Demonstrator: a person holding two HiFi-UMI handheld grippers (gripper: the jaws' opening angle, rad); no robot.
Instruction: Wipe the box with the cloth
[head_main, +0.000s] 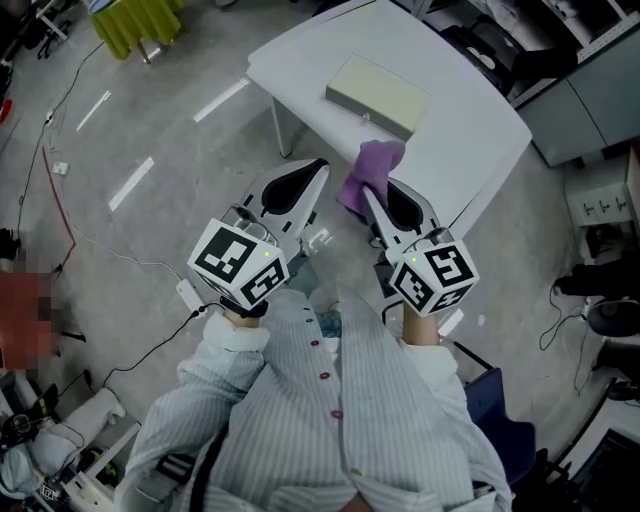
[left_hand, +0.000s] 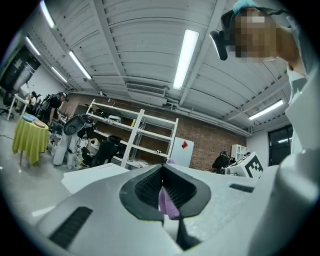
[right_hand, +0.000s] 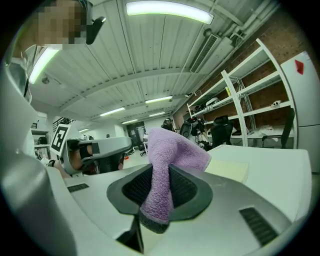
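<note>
A flat cream box (head_main: 378, 95) lies on the white table (head_main: 470, 150) ahead of me. My right gripper (head_main: 372, 200) is shut on a purple cloth (head_main: 368, 172), which stands up above the jaws near the table's front edge. In the right gripper view the cloth (right_hand: 167, 160) fills the jaw gap of the right gripper (right_hand: 159, 187), and the box (right_hand: 227, 170) shows beyond it on the table. My left gripper (head_main: 318, 168) is held beside it to the left, off the table, its jaws shut with nothing held. In the left gripper view the cloth (left_hand: 167, 202) peeps through the notch of the left gripper (left_hand: 162, 187).
Cables (head_main: 60, 170) and a white power strip (head_main: 188, 293) lie on the grey floor at left. A yellow-green draped table (head_main: 140, 22) stands far left. Cabinets and office chairs (head_main: 600, 300) crowd the right side. White shelving (left_hand: 135, 135) lines the brick wall.
</note>
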